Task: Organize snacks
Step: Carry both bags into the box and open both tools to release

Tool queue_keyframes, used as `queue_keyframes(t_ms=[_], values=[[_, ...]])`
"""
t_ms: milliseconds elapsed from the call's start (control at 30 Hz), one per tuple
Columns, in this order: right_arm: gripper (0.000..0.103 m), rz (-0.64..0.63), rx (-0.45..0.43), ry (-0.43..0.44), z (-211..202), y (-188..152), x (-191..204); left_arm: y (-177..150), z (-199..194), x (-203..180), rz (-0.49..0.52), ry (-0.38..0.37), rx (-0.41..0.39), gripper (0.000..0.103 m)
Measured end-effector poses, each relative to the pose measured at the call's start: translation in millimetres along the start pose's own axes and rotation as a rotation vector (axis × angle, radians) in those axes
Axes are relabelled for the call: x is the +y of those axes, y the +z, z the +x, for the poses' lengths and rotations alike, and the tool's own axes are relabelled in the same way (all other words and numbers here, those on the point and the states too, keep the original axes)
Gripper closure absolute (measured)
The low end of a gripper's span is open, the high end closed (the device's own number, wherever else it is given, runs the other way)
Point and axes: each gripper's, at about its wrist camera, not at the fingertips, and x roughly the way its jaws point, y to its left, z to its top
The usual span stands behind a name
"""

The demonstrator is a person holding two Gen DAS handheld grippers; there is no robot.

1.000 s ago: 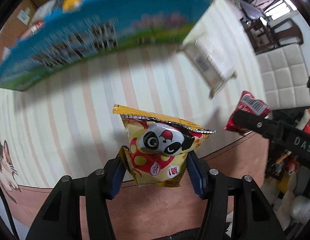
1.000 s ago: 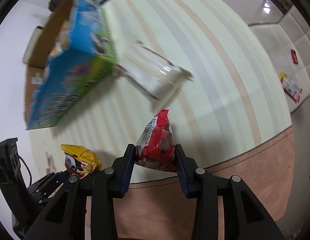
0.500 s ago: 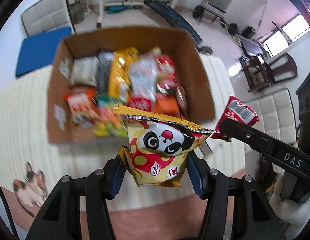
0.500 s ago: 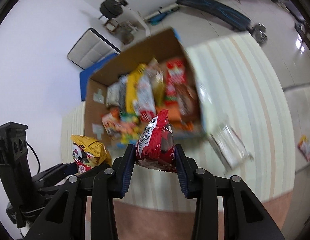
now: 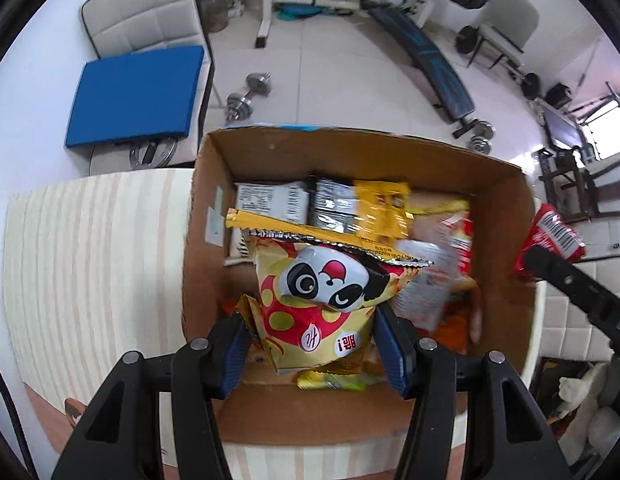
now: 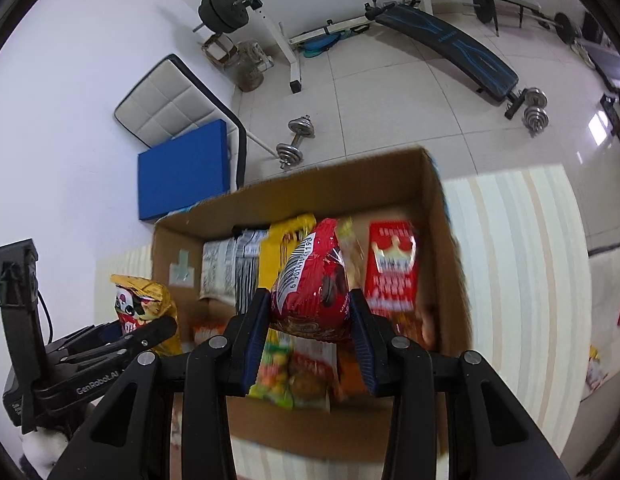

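The yellow panda snack bag [image 5: 318, 300] hangs above the open cardboard box [image 5: 522, 216], pinched at its lower half between the jaws of the left gripper [image 5: 312, 346]. Beside it, also over the box, the right gripper [image 6: 308, 338] clamps a red snack packet [image 6: 310, 284]. Inside the box lie assorted snack packs [image 6: 390, 264]. The box sits on a striped mat [image 5: 90, 248]; beyond it, a dumbbell [image 5: 248, 96] rests on the floor.

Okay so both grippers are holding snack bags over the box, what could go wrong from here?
The cardboard box already looks crowded, so the panda bag or red bag may land on top and slide out. The left gripper and right gripper are close together and could bump.
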Motion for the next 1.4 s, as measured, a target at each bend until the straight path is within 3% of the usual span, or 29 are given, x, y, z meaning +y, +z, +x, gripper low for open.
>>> queue_keyframes(t_ms=[200, 267, 300, 333, 367, 400, 733, 967, 1233, 1400], values=[[0.059, -0.03, 0.016, -0.025, 34, 31, 17, 15, 26, 14, -0.036, 0.044, 0.045, 0.048], [0.051, -0.035, 0.037, -0.029, 43, 37, 19, 19, 34, 22, -0.068, 0.027, 0.07, 0.045], [0.036, -0.033, 0.039, -0.031, 45, 39, 20, 20, 36, 24, -0.078, 0.019, 0.075, 0.035], [0.029, -0.03, 0.032, -0.041, 45, 40, 20, 21, 36, 27, -0.088, 0.019, 0.068, 0.02], [0.021, -0.033, 0.026, -0.054, 45, 41, 20, 22, 36, 28, -0.091, 0.022, 0.055, 0.013], [0.021, -0.037, 0.024, -0.057, 44, 41, 19, 23, 34, 28, -0.091, 0.023, 0.039, 0.008], [0.012, -0.139, 0.036, -0.096, 25, 5, 20, 10, 2, 14, -0.056, -0.005, -0.069, 0.008], [0.005, -0.211, -0.031, -0.126, -1, -46, 20, -22, -31, -8, -0.017, 0.059, -0.187, 0.008], [0.005, -0.186, -0.096, -0.12, -46, -97, 2, -72, -53, -28, -0.017, 0.06, -0.276, 0.008], [0.006, -0.044, -0.116, -0.096, -82, -121, -45, -98, -63, -39, -0.031, 0.023, -0.322, 0.008]])
